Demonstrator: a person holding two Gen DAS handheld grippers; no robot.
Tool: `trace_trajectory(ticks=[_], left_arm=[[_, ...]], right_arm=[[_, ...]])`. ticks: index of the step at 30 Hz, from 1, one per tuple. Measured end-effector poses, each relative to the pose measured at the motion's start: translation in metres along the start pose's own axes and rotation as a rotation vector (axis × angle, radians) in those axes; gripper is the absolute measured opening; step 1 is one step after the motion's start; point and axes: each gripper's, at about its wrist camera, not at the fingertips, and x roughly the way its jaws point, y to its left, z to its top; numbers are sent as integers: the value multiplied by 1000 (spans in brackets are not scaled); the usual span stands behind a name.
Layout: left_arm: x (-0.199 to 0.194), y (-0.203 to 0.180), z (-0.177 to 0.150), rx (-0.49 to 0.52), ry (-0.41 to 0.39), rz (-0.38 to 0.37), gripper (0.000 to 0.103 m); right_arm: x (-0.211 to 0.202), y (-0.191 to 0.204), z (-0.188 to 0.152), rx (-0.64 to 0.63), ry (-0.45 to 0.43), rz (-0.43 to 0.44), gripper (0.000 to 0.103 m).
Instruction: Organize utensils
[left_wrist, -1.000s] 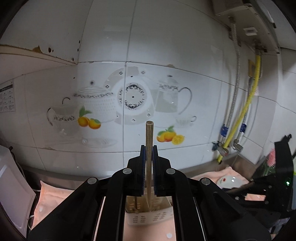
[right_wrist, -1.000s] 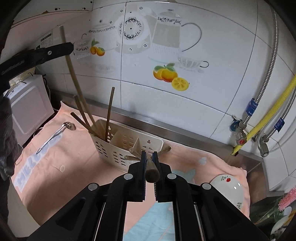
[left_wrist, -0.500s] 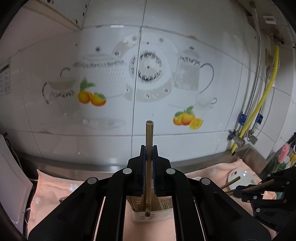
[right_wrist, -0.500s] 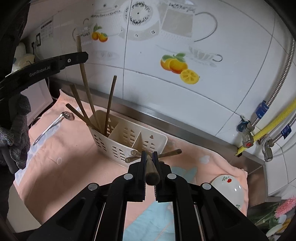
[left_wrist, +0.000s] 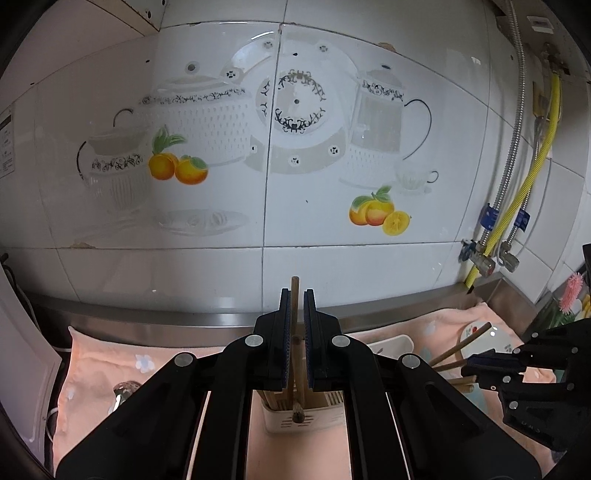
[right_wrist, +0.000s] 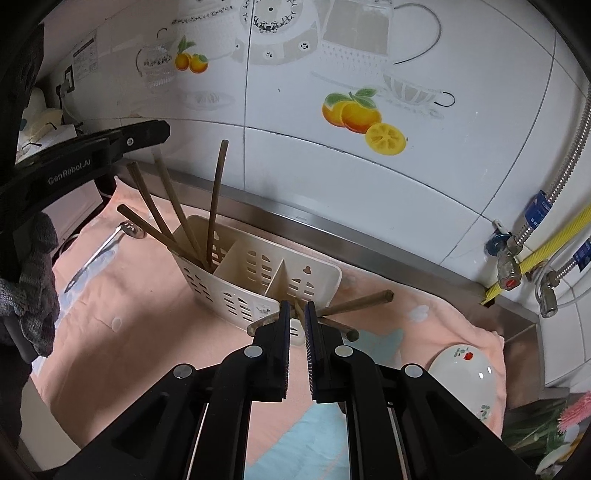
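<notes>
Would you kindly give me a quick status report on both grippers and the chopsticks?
Left gripper shut on chopstick, above rack. Right gripper shut on a chopstick from the loose pile. Nothing blocking.

Two wrist views, shared caddy (right_wrist: 258, 280), close.

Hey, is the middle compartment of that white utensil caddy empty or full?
Empty: the white utensil caddy's middle compartment shows bare walls; the chopsticks stand in its left one.
</notes>
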Motion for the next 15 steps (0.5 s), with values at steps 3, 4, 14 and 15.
trace_trajectory(ticks=[3, 4, 14, 15], left_arm=[[-1, -1, 0, 4, 0, 0, 6], [-2, 0, 0, 3, 0, -1, 7], [-20, 4, -1, -7, -7, 18, 18], [-22, 5, -1, -8, -8, 20, 18]], right_arm=[[-1, 0, 0, 2, -8, 0, 9], [-2, 0, 0, 3, -9, 0, 9], [-22, -7, -3, 29, -51, -15, 23], [-25, -7, -4, 32, -58, -20, 26]])
